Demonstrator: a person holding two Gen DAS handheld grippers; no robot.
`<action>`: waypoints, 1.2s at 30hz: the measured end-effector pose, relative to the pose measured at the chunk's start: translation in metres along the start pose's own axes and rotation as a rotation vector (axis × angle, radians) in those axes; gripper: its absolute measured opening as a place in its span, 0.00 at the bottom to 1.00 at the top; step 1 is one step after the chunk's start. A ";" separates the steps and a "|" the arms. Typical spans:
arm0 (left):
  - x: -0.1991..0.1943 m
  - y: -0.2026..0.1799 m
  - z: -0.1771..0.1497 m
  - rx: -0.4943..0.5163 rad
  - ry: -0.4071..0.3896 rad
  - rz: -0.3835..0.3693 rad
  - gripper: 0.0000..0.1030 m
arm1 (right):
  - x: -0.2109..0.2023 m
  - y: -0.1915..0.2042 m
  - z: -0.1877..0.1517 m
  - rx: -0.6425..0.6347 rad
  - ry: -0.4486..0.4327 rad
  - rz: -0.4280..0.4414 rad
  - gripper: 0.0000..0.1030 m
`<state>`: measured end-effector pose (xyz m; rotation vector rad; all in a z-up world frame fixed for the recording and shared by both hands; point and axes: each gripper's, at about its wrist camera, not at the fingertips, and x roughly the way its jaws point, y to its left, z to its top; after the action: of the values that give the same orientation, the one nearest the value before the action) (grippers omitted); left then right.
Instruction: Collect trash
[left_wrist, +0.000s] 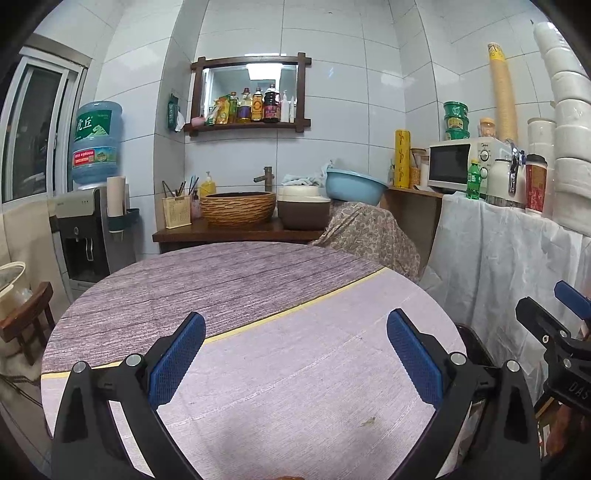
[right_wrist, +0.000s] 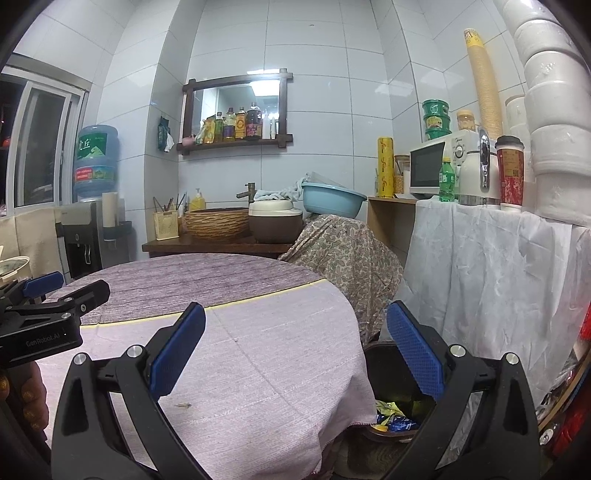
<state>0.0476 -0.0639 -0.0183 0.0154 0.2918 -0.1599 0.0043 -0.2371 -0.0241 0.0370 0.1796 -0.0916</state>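
Observation:
My left gripper (left_wrist: 295, 354) is open over the round table (left_wrist: 229, 280), nothing between its blue pads. My right gripper (right_wrist: 295, 354) is open too, hanging past the table's right edge above a dark trash bin (right_wrist: 384, 365). Yellow and blue wrappers (right_wrist: 395, 417) lie inside the bin. A small brown scrap (right_wrist: 183, 405) rests on the tablecloth, seen as the same scrap (left_wrist: 368, 421) in the left wrist view. The right gripper (left_wrist: 554, 317) shows at the right edge of the left view, and the left gripper (right_wrist: 62, 291) at the left edge of the right view.
A counter behind holds a woven basin (left_wrist: 238, 207), brown pot (left_wrist: 303, 210) and blue bowl (left_wrist: 354, 184). A cloth-draped shelf (right_wrist: 491, 266) on the right carries a microwave (left_wrist: 458, 166), bottle and cups. A water dispenser (left_wrist: 88, 229) and stool (left_wrist: 27, 317) stand left.

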 end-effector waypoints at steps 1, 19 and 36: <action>0.000 0.000 0.000 0.000 0.002 0.001 0.95 | 0.000 0.000 0.000 0.000 0.001 0.000 0.94; -0.002 0.005 0.002 -0.005 -0.006 0.015 0.95 | 0.003 -0.004 -0.004 -0.003 0.015 0.004 0.94; -0.003 0.015 0.004 -0.015 -0.008 0.016 0.95 | 0.003 -0.004 -0.004 -0.009 0.019 0.009 0.94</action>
<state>0.0482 -0.0490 -0.0140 0.0020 0.2844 -0.1417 0.0061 -0.2406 -0.0290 0.0302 0.1989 -0.0814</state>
